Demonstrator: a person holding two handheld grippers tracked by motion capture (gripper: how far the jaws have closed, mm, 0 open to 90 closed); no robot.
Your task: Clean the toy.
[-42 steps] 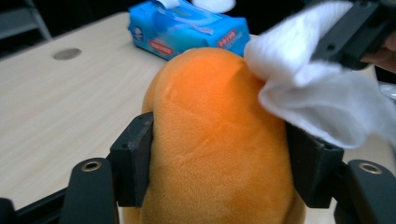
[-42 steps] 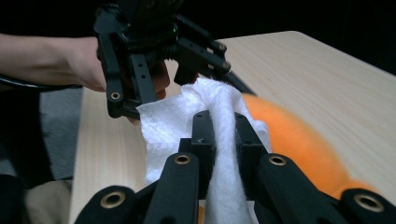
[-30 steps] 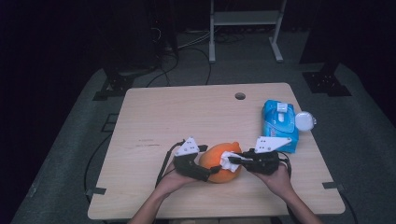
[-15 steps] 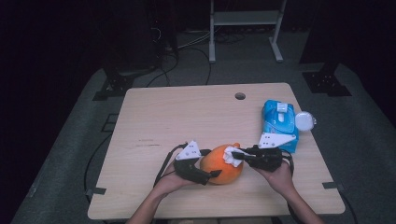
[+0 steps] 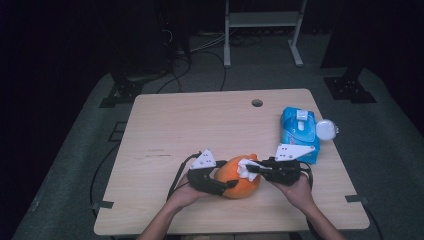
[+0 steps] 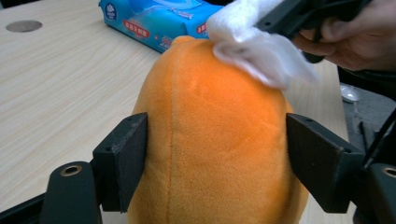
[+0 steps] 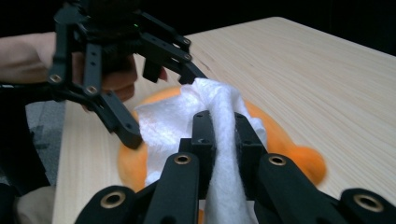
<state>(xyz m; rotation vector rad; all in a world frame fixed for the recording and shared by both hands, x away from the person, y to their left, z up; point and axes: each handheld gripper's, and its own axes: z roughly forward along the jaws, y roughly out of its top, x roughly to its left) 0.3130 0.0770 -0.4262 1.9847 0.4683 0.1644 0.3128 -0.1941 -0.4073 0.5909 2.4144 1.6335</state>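
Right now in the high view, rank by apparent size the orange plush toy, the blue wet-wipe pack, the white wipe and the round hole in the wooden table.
1. Orange plush toy and blue wet-wipe pack: alike, and grippers partly cover the toy, so unranked.
2. White wipe.
3. Round hole.

— What carries everything here?
— A light wooden worktop (image 5: 190,125) with a round cable hole (image 5: 257,103) near its far edge.
— And lying on it?
— An orange plush toy (image 5: 239,179) near the front edge, and a blue wet-wipe pack (image 5: 299,131) at the right.
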